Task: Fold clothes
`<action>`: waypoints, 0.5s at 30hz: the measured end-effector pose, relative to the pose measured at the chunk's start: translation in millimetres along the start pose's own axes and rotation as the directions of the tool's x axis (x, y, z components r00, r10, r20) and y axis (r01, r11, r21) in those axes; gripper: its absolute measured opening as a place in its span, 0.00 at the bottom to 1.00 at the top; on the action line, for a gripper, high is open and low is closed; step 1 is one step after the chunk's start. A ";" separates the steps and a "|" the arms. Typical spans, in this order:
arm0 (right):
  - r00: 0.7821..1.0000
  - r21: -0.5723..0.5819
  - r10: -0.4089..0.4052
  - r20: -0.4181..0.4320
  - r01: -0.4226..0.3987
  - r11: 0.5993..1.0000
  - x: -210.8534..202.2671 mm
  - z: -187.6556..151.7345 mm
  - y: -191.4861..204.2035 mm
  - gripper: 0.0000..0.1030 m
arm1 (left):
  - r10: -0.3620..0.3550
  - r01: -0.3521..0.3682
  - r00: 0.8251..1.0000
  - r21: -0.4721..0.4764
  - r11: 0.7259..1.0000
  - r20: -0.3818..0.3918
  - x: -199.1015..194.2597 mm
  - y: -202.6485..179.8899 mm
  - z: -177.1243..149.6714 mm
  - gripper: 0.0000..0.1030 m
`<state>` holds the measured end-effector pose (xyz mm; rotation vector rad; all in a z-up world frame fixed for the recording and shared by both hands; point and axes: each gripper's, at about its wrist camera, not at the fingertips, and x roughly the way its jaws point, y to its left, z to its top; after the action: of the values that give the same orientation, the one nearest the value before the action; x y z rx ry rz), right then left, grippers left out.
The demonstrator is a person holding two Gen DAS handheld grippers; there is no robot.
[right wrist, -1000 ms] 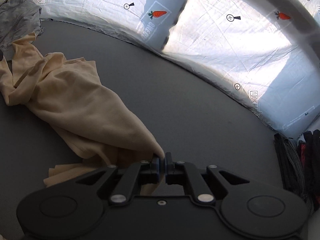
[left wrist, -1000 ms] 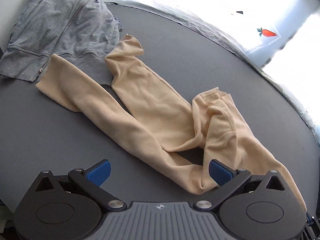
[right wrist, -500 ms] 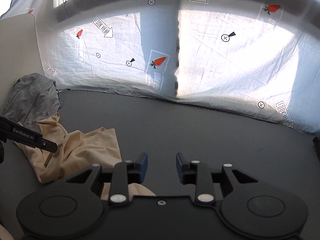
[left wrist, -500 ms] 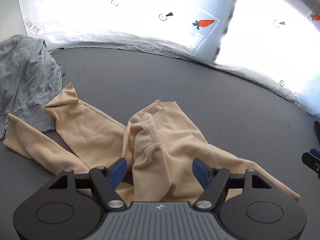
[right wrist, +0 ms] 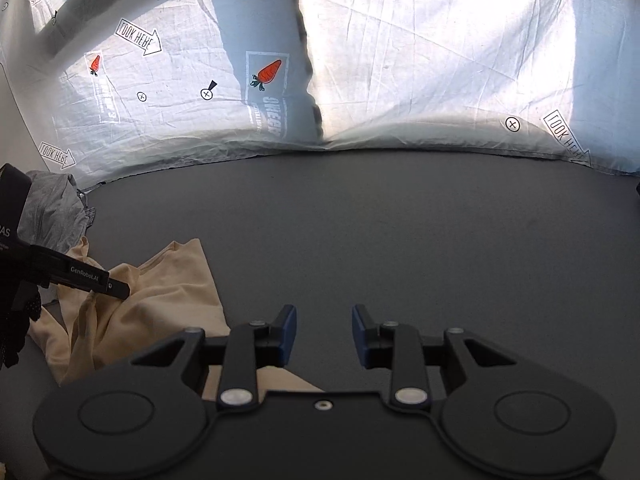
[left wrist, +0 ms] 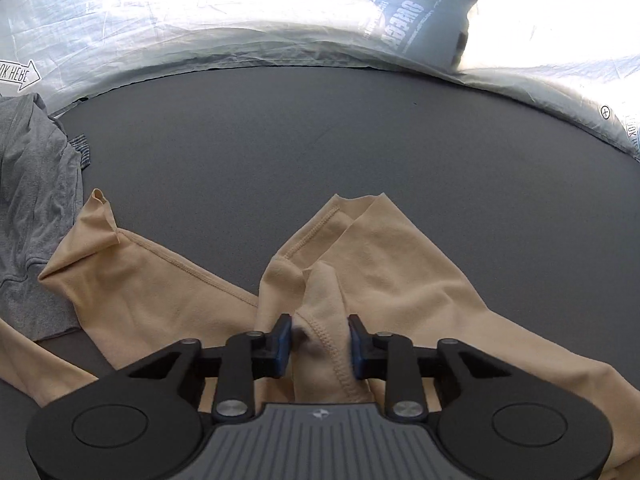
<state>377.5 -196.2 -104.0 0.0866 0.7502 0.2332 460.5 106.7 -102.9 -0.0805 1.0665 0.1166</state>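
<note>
A beige long-sleeved garment [left wrist: 400, 280] lies crumpled on the dark grey table [left wrist: 320, 140]. My left gripper [left wrist: 320, 344] has its blue pads on either side of a bunched seam fold of the garment, still partly apart, with cloth between them. In the right wrist view the garment [right wrist: 168, 292] lies at the lower left, with the left gripper's finger [right wrist: 96, 280] over it. My right gripper [right wrist: 324, 332] is open and empty above bare table, just right of the garment's edge.
A grey zip jacket [left wrist: 32, 208] lies at the left, partly under a beige sleeve; it also shows in the right wrist view [right wrist: 56, 208]. A white printed sheet [right wrist: 400, 60] rises behind the table's far edge.
My right gripper let go of the garment, opened and rose. My left gripper moved onto the bunched fold and its fingers narrowed around it.
</note>
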 end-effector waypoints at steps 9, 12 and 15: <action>0.997 -0.103 0.080 -0.022 -0.082 0.991 0.4 1.7 30.4 0.30 | 0.153 -0.151 0.988 -0.322 0.935 -0.019 -53.7 93.6 -99.0 0.09; 0.993 -0.146 0.114 -0.040 -0.119 0.982 -1.1 -0.4 44.3 0.30 | 0.188 -0.213 0.977 -0.375 0.902 -0.103 -54.6 123.6 -140.6 0.09; 0.987 -0.189 0.150 -0.053 -0.158 0.969 -0.4 1.0 58.6 0.30 | 0.176 -0.234 0.969 -0.423 0.875 -0.173 -47.5 143.3 -172.6 0.09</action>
<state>367.4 -139.4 -93.6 -0.0444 0.7561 0.4559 268.7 224.9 -145.6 -0.3902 1.1611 0.5550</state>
